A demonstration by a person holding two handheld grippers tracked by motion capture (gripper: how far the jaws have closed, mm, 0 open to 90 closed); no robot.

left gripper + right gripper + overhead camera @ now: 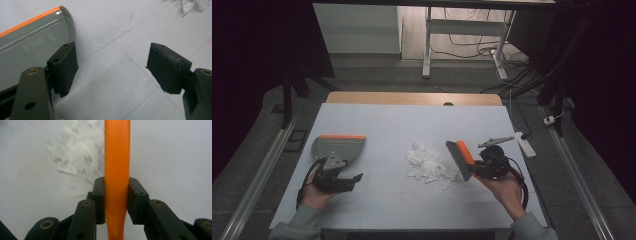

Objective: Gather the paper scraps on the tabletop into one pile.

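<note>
Bench (387, 195): pale sheet over a wooden top, the bare wood showing as a strip along the far edge.
Paper scraps (429, 164): loose white heap at mid-bench, between the two tools; blurred in the right gripper view (72, 157), left of the brush handle.
Brush (460, 159): orange back, dark bristles, standing just right of the scraps with bristles touching the heap's right edge.
Brush handle (117, 177): orange, running straight up between the jaws in the right gripper view.
Right hand-held gripper (484, 165): near right of the bench, clamped on the brush handle, both pads (136, 200) pressed against its sides.
Dustpan (338, 148): grey with an orange front lip, flat on the left side of the bench, well apart from the scraps; lip and curved corner seen in the left gripper view (37, 42).
Left hand-held gripper (343, 177): just near of the dustpan, jaws spread wide with nothing between them; left pad (63, 68) close beside the dustpan's edge, contact unclear.
</note>
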